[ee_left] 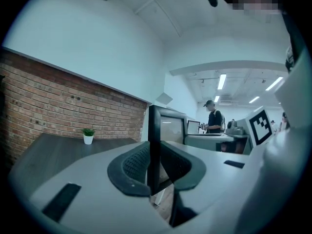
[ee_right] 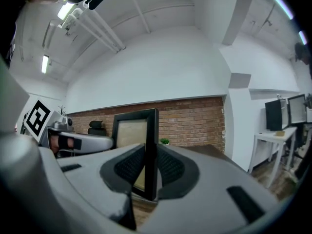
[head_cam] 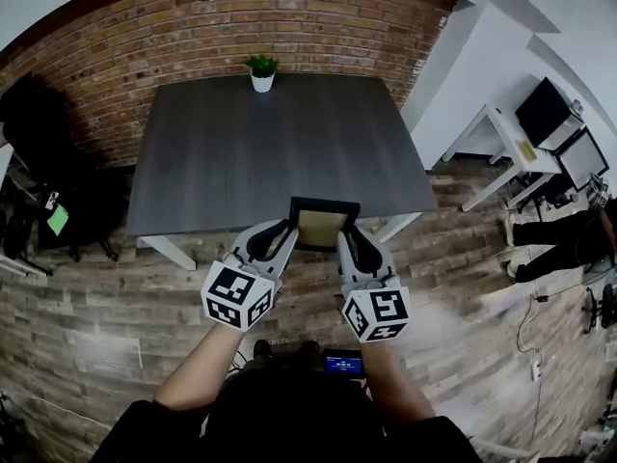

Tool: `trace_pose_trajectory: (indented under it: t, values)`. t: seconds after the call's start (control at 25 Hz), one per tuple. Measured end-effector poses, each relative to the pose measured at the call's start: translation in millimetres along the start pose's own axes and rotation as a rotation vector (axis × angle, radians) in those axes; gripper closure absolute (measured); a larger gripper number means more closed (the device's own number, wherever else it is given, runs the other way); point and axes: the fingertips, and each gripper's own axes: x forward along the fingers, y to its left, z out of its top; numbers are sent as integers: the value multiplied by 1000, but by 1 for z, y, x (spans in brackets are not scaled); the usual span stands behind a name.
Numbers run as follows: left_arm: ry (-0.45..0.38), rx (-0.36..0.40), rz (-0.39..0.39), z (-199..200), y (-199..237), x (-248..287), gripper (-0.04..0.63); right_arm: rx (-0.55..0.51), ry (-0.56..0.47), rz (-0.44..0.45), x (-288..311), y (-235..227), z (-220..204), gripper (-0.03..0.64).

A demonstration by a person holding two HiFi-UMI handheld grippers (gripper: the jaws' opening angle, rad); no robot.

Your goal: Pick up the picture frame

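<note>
Plainly a two-handed hold: the left gripper (head_cam: 278, 242) has its jaws closed on the frame (head_cam: 323, 224) at its left edge, and the right gripper (head_cam: 351, 246) on its right edge. The frame stands upright between them, beyond it the table (head_cam: 241, 152). The lift seems under way; next, keep both hands matched and level.

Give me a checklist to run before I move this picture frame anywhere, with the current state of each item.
1. Left gripper jaws clamped on one side edge of the picture frame: ok.
2. Right gripper jaws clamped on the opposite side edge: ok.
3. Picture frame upright between both grippers: ok.
4. Picture frame's bottom clear of the table's near edge: cannot tell.
5. Potted plant far from the picture frame, at the table's far edge: ok.
</note>
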Motion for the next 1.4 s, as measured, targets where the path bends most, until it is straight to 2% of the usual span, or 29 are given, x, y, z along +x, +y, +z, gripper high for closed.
trace_pose_trajectory:
  t: [0.24, 0.44, 0.68, 1.4]
  values:
    - [3, 25, 32, -6, -19, 7, 537, 11, -19, 41, -11, -16, -9, 541]
    - [6, 35, 54, -10, -39, 25, 538, 37, -31, 41, -19, -43, -11, 543]
    - [-7, 26, 82, -10, -46, 37, 537, 28, -39, 48, -22, -57, -10, 545]
    - [-24, 22, 89, -8, -53, 55, 537, 39, -43, 65, -21, -75, -10, 545]
